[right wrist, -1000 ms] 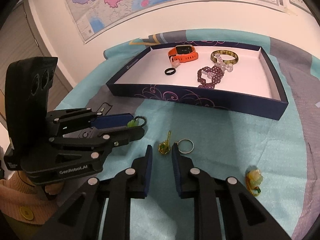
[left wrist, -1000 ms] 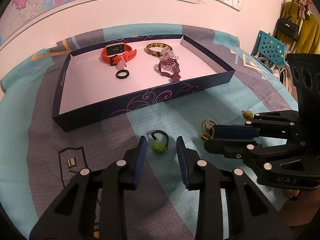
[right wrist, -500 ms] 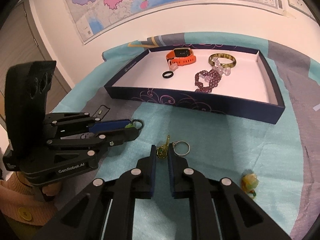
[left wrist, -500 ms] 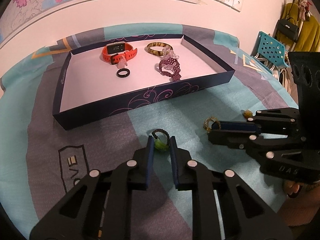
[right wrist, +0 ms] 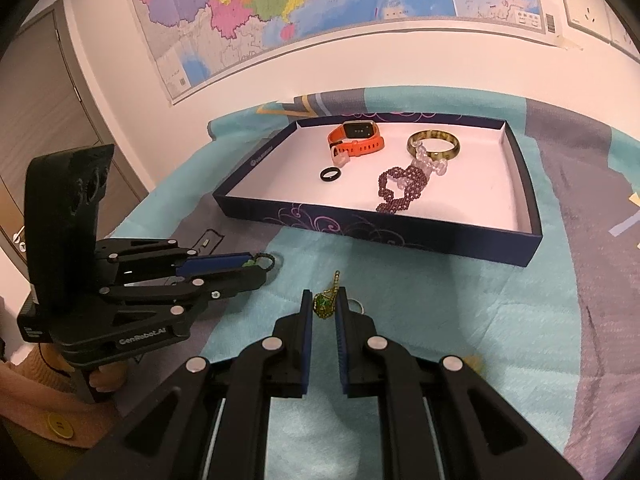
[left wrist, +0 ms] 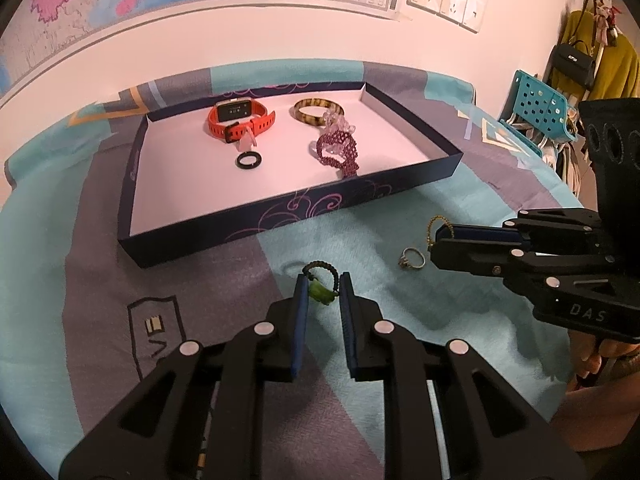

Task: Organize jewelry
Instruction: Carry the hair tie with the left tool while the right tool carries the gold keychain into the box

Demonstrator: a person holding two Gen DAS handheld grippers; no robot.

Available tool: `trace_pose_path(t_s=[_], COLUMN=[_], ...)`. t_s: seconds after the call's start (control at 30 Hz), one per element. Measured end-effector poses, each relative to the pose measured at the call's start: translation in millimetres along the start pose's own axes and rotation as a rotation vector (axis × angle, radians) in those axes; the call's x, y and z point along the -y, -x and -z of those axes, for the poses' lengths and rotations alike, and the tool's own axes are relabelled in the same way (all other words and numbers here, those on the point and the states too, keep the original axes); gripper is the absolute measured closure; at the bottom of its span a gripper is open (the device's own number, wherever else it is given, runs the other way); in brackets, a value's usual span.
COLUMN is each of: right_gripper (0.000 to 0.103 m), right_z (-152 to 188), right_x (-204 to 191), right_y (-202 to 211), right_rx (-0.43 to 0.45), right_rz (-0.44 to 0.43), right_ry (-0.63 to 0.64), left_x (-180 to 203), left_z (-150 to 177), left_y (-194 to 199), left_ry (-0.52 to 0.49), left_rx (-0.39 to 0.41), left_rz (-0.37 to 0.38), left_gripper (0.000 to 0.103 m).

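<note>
We have two small catches in hand at once, and either could slip. Low in the left wrist frame our left gripper (left wrist: 323,294) is pinched on the green stone charm with its dark braided loop (left wrist: 320,286); the jaws are nearly closed, gripping only the charm's edge. In the lower middle of the right wrist frame our right gripper (right wrist: 323,308) is closed to a narrow gap on the green-and-gold beaded chain pendant (right wrist: 326,302), which seems barely caught. A dangling chain could snag the teal and grey patterned cloth (left wrist: 360,232). The silver ring (left wrist: 412,258) lies nearby. Beyond, the near wall of the dark blue tray (left wrist: 280,216) must be cleared; inside are an orange watch (left wrist: 240,120), black ring (left wrist: 249,159), purple beaded bracelet (left wrist: 338,150) and amber bangle (left wrist: 318,110).
</note>
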State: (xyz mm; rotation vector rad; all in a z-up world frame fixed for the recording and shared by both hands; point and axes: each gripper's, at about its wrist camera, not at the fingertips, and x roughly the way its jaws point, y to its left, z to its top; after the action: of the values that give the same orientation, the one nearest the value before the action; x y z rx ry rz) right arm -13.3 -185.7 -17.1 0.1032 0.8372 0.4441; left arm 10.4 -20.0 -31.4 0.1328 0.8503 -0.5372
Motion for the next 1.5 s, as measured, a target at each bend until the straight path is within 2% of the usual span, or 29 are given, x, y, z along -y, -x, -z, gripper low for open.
trace_pose_path(t_s=[0.37, 0.87, 1.5], right_gripper=[0.093, 0.093, 0.094], right_z=[-13.9, -41.2, -59.7], right_x=[5.3, 11.4, 21.5], right_y=[5.0, 5.0, -6.4], right_rx=[0.033, 0.077, 0.079], right_rz=[0.015, 0.031, 0.053], right_ry=[0.005, 0.025, 0.034], left_x=[0.3, -8.9, -15.1], left_z=[-14.1, -42.0, -69.5], left_y=[11.4, 7.7, -3.0], left_ry=[-0.002, 0.019, 0.021], left_rx=[0.044, 0.085, 0.115], left_rz=[0.004, -0.024, -0.05], left_gripper=[0.087, 0.087, 0.087])
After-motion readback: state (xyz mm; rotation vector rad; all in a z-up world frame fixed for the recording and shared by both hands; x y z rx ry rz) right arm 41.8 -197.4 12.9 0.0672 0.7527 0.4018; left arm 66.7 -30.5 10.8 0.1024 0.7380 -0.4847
